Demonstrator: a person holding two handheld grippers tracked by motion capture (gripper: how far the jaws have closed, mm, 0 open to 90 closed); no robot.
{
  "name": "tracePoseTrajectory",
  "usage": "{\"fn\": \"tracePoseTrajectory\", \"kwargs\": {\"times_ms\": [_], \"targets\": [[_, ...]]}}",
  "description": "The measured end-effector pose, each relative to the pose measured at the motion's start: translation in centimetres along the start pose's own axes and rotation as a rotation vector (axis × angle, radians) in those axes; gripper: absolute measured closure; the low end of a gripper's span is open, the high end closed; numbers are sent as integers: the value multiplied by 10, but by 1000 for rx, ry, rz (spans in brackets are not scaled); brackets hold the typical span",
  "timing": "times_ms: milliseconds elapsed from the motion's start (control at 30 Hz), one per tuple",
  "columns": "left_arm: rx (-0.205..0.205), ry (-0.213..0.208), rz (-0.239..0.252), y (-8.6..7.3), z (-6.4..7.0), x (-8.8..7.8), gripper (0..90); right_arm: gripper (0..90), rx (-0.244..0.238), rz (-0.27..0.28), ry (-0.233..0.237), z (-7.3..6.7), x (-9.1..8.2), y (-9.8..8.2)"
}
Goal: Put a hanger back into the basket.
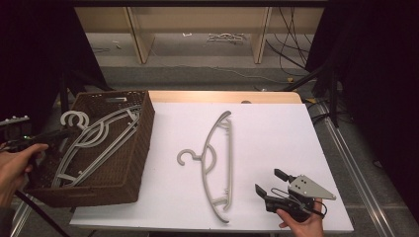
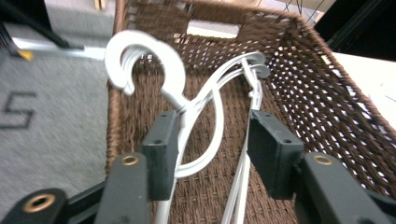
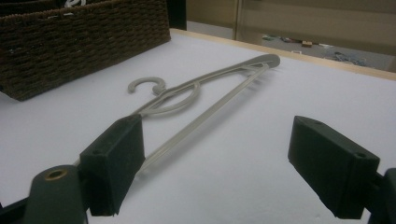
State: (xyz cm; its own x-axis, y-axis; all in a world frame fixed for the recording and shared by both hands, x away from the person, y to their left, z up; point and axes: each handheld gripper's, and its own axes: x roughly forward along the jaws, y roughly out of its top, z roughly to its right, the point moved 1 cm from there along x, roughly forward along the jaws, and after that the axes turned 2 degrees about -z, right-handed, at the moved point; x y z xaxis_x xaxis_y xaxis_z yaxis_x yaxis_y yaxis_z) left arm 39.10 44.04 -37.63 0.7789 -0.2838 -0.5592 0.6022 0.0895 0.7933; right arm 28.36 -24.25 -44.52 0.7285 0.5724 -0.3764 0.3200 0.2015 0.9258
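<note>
Two white hangers are lying in the brown wicker basket at the left of the high view, with the left gripper spread around them, not pinching. One grey hanger is lying mid-table; the right gripper, lower right, is being held wide apart.

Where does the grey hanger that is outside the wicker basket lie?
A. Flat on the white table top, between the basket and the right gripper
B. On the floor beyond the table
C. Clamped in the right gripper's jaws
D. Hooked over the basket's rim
A: the grey hanger lies flat on the white table top, right of the wicker basket, with the right gripper open beside it.
</note>
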Motion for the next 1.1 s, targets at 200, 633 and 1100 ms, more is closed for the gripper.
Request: {"fn": "tracePoseTrajectory", "kwargs": {"times_ms": [200, 633, 1100], "targets": [[33, -53, 85, 1, 42, -23, 407, 196, 7, 12, 11, -1, 2, 0], [41, -246, 165, -17, 133, -24, 336, 196, -2, 4, 8, 0, 1, 1], [97, -388, 176, -47, 209, 2, 239, 196, 3, -1, 31, -2, 2, 4]]}}
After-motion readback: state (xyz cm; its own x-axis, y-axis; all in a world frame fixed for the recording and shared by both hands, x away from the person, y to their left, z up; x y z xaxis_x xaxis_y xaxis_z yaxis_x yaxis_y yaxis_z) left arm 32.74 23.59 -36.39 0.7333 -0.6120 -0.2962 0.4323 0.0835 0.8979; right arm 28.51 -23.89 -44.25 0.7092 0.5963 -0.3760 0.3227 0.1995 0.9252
